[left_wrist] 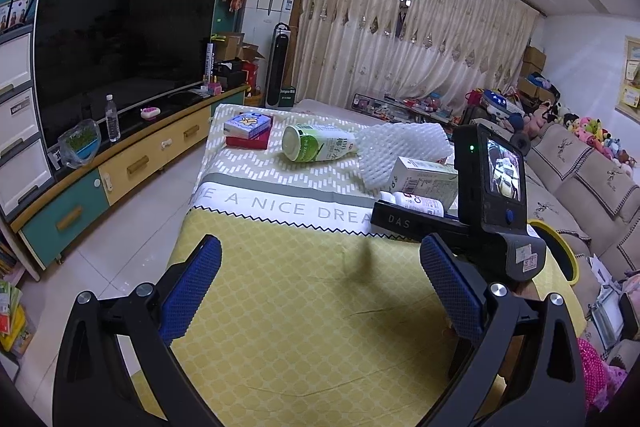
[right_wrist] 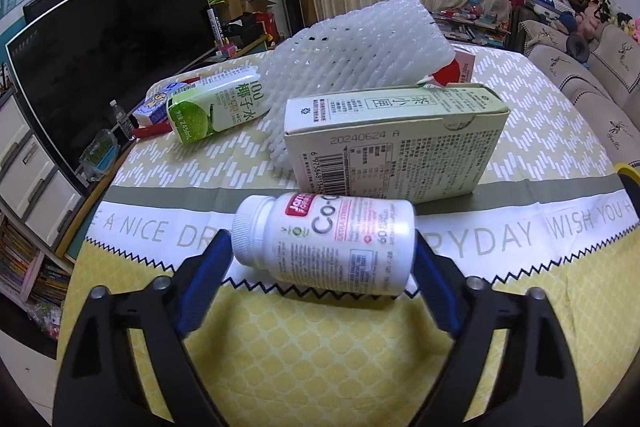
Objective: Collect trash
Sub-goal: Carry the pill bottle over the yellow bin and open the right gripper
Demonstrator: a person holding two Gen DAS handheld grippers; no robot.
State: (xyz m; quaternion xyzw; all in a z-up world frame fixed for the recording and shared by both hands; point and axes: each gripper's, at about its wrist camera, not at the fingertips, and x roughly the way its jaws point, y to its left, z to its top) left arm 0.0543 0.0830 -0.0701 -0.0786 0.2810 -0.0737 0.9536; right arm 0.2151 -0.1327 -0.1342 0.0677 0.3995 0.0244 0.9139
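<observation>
A white pill bottle (right_wrist: 340, 243) with a red label lies on its side on the tablecloth (right_wrist: 320, 355). My right gripper (right_wrist: 322, 245) straddles it lengthwise, one blue pad at the cap and the other at the base, both touching. Behind it lie a pale green tea box (right_wrist: 392, 143), a white foam net (right_wrist: 360, 43) and a green-and-white coconut water carton (right_wrist: 216, 107). My left gripper (left_wrist: 320, 247) hovers open over the yellow cloth, nothing between its fingers. In that view the bottle (left_wrist: 420, 203) is partly hidden behind the right gripper's black body (left_wrist: 496, 183).
A blue tissue pack (left_wrist: 248, 125) rests on a red box at the table's far left. A yellow-rimmed container (left_wrist: 560, 247) stands off the right edge. The TV cabinet (left_wrist: 120, 163) runs along the left, a sofa (left_wrist: 592, 187) along the right.
</observation>
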